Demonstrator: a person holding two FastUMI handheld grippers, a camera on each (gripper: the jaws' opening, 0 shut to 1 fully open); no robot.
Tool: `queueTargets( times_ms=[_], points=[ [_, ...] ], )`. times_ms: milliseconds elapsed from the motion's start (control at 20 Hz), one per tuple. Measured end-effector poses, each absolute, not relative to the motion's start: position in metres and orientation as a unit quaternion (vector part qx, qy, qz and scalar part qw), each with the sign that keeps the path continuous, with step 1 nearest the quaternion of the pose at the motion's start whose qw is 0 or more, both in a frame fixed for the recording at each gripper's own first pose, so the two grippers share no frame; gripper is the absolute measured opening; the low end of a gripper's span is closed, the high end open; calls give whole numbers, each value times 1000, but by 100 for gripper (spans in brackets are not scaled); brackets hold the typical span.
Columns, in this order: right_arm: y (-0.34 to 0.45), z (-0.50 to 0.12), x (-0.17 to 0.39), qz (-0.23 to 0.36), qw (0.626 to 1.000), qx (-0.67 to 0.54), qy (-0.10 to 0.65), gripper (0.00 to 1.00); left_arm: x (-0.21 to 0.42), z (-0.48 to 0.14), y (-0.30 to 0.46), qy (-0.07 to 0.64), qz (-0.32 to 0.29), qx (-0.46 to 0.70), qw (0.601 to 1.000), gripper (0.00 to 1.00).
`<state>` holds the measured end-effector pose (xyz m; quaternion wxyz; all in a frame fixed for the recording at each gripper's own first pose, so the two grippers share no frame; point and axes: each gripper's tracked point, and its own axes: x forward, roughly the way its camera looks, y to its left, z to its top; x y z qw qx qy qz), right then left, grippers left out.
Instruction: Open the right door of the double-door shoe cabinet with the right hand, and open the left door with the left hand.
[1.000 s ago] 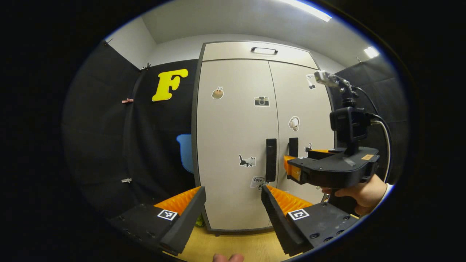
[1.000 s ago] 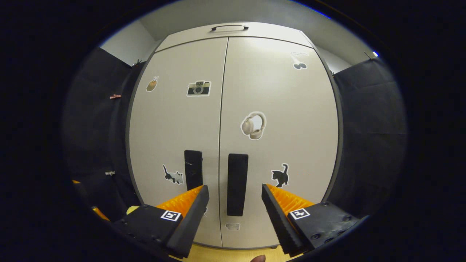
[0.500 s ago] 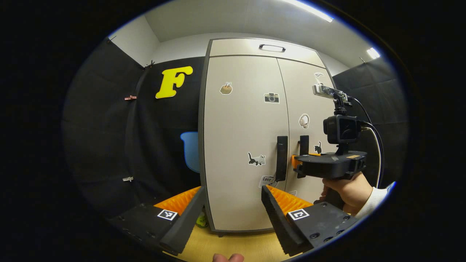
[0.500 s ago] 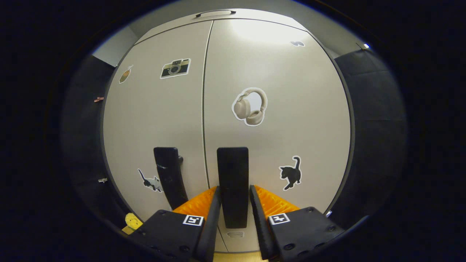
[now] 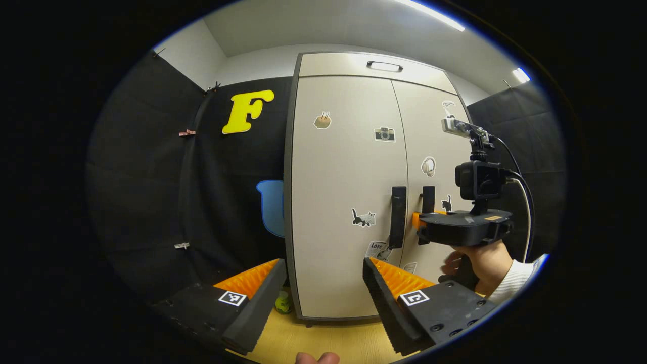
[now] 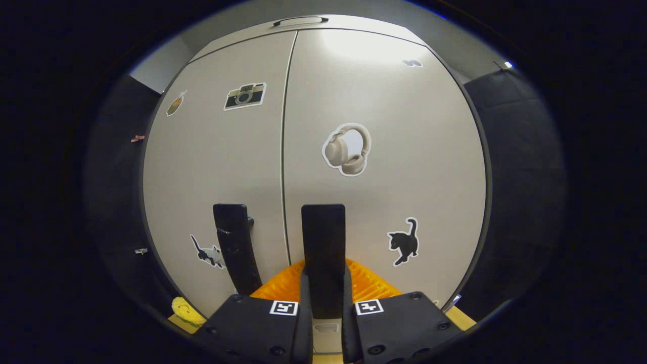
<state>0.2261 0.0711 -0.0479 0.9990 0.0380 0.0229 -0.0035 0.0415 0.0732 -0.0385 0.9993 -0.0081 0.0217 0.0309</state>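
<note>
Right door [image 6: 384,151] is still closed; your right gripper [image 6: 323,298] clamps its handle [image 6: 323,242], so pull back next. Your left gripper [image 5: 323,283], jaws wide and empty, waits short of the left handle [image 5: 398,216].

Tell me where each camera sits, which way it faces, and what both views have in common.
Left gripper view: rides on the left tool, standing back from the cabinet; its open fingers show, also the right tool and the hand holding it.
Right gripper view: rides on the right tool, close against the right door, closed on the right handle.
Shared: both doors, both handles.
</note>
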Motion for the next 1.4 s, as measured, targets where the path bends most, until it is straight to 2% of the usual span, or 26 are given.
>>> queueTargets(
  times_ms=[250, 300, 400, 800, 1400],
  points=[
    [71, -50, 225, -4, 999, 30, 29, 27, 24, -32, 72, 15, 36, -11, 999, 94],
    [72, -48, 222, -1, 999, 24, 27, 21, 18, -30, 72, 13, 38, -10, 999, 94],
    [71, -48, 224, 7, 1000, 15, 26, 17, 8, -26, 72, 10, 42, -8, 999, 94],
    [69, -44, 206, 30, 998, 39, 44, 17, -15, -25, 76, 11, 64, -10, 998, 94],
    [52, -37, 170, 69, 995, 51, 48, 17, -18, -5, 41, -11, 40, -6, 999, 94]
  ],
)
